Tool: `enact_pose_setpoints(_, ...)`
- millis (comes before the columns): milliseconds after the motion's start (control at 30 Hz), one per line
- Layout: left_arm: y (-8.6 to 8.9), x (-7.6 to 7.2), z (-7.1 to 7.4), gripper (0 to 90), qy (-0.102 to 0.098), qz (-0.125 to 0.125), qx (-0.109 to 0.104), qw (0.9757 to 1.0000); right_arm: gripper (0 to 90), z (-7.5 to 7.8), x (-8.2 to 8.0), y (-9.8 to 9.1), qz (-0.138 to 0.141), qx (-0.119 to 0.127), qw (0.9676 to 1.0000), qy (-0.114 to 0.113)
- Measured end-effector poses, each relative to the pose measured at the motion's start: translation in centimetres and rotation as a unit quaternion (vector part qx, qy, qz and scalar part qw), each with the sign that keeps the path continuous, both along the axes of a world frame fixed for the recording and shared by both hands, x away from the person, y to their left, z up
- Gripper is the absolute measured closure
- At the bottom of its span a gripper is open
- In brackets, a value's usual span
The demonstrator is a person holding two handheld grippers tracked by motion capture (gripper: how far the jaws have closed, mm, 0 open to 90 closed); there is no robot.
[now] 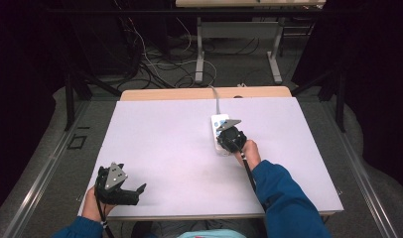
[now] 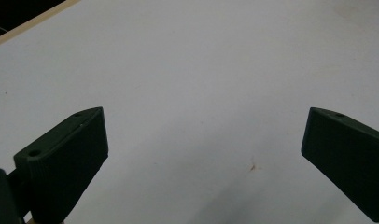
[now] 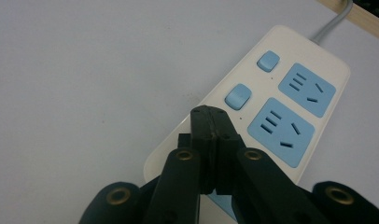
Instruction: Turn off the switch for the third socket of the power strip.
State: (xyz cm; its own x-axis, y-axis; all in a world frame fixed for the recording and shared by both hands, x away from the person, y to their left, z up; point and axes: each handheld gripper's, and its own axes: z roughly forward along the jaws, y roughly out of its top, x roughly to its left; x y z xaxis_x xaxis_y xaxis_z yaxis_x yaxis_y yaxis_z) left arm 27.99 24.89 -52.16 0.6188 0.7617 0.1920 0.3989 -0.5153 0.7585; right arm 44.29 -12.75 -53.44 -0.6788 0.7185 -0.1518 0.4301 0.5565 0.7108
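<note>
Two blue switches point(image 3: 238, 95) on the white power strip point(image 1: 219, 133), far right of centre on the table point(image 1: 169, 148), look unpressed (a guess), the right hand-held gripper point(image 3: 210, 114) clenched empty just above it, the left hand-held gripper point(image 1: 124, 191) released near-left.

no readable text, labels or numbers anywhere
</note>
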Motion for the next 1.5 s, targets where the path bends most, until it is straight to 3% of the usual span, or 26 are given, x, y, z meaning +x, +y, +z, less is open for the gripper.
enact_pose_setpoints(500, 0.0, 0.0, 0.0, 0.5, 0.001, -0.003, -0.003, 1.0000, 90.0, 0.2, -0.1, 0.1, 0.002, -0.001, 0.9999, -0.014)
enact_pose_setpoints(567, 0.1, 0.0, 0.0, 0.5, 0.003, -0.003, 0.000, 1.0000, 90.0, 0.3, -0.1, 0.0, 0.001, -0.003, 1.0000, -0.008)
enact_pose_setpoints(667, 0.1, 0.0, 0.0, 0.5, 0.003, -0.002, -0.001, 1.0000, 90.0, 0.2, -0.1, 0.2, -0.001, -0.003, 0.9998, -0.020)
enact_pose_setpoints(867, 0.0, 0.0, 0.0, 0.5, 0.001, 0.000, -0.002, 1.0000, 89.4, 1.1, -0.5, -0.4, 0.000, 0.019, 0.9993, -0.032)
enact_pose_setpoints(1067, 0.0, 0.0, 0.0, 0.4, 0.000, -0.001, -0.003, 1.0000, 69.6, 1.8, -1.0, -0.7, 0.009, 0.033, 0.9988, -0.035)
enact_pose_setpoints(1133, 0.0, 0.0, 0.0, 0.4, 0.003, -0.003, -0.001, 1.0000, 63.4, 2.1, -1.1, -0.8, 0.015, 0.027, 0.9988, -0.037)
enact_pose_setpoints(1300, 0.1, 0.0, 0.0, 0.4, 0.003, -0.003, -0.001, 1.0000, 43.6, 2.7, -1.5, -1.1, 0.022, 0.038, 0.9989, -0.018)
enact_pose_setpoints(1500, 0.1, 0.0, 0.1, 0.4, 0.001, -0.001, -0.001, 1.0000, 25.8, 3.4, -2.5, -1.6, 0.028, 0.054, 0.9979, -0.021)
